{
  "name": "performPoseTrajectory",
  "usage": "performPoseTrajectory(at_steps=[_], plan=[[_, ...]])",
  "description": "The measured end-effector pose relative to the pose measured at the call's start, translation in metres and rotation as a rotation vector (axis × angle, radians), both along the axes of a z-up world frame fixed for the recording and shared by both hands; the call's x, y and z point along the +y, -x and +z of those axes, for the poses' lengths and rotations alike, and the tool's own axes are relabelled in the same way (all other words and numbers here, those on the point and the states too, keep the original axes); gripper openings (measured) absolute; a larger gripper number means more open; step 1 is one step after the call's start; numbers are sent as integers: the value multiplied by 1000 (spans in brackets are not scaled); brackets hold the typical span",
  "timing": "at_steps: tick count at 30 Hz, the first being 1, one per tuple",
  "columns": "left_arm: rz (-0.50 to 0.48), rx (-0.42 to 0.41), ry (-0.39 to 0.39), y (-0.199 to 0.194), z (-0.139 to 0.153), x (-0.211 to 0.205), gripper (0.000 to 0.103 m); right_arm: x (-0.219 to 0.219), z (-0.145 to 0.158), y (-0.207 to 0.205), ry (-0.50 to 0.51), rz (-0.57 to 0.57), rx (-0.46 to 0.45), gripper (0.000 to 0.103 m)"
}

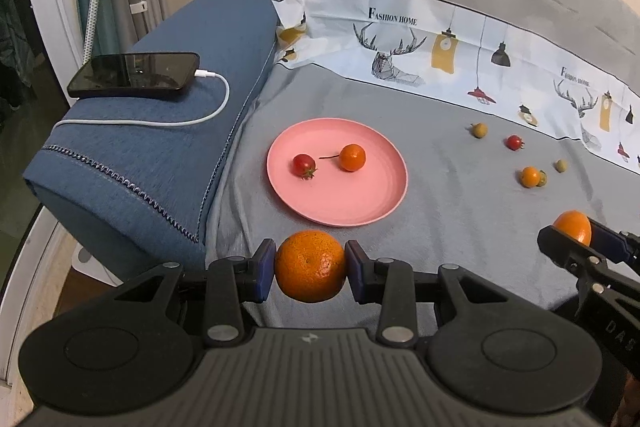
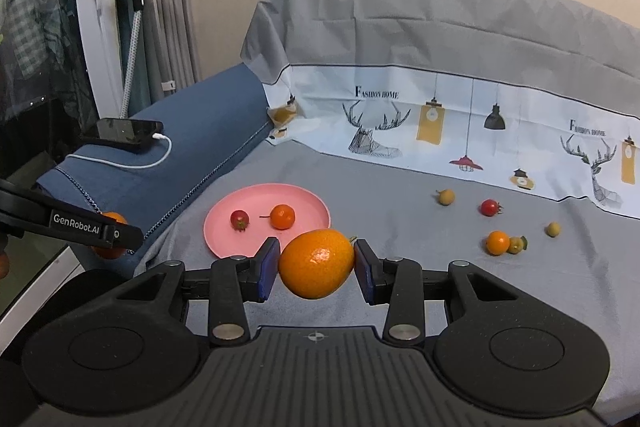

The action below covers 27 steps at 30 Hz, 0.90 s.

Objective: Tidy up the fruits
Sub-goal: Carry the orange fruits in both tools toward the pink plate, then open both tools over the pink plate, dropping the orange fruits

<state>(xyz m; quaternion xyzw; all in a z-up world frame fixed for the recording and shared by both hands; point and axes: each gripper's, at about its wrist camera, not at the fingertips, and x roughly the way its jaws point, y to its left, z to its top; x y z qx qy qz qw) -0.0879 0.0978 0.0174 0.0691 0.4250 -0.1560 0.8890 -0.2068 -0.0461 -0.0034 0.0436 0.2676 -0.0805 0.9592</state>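
Left wrist view: left gripper is clamped on a rough-skinned mandarin, both blue pads touching its sides, held off the grey sheet just short of the pink plate. Plate carries a cherry tomato and a small orange fruit with a stem, apart from each other. Right wrist view: right gripper is closed on a smooth oval orange fruit, pads pressed on both sides, hanging near the plate's front-right rim. Loose on the sheet to the right, well apart from the plate: a yellow-green small fruit, a second cherry tomato, a small orange citrus touching a greenish fruit, and another pale green one further right. Off to the left, a phone with a white charging cable plugged in lies on a blue cushion. Printed fabric strip with deer and lamps runs along the back.
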Motion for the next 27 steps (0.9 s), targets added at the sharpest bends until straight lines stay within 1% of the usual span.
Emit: performPoseTrajectory(at_steps=[8,14,27], plan=[[7,4,-19,-41,-11,-13,41,1,-15,-45,-8,39,44,42],[7,13,-29,-76,-24,-26,42,-2,-31,-85,0,54,76,42],[-10,64,-67,-143,-68,-55,41,-13,-69,-160,6,106,143,42]])
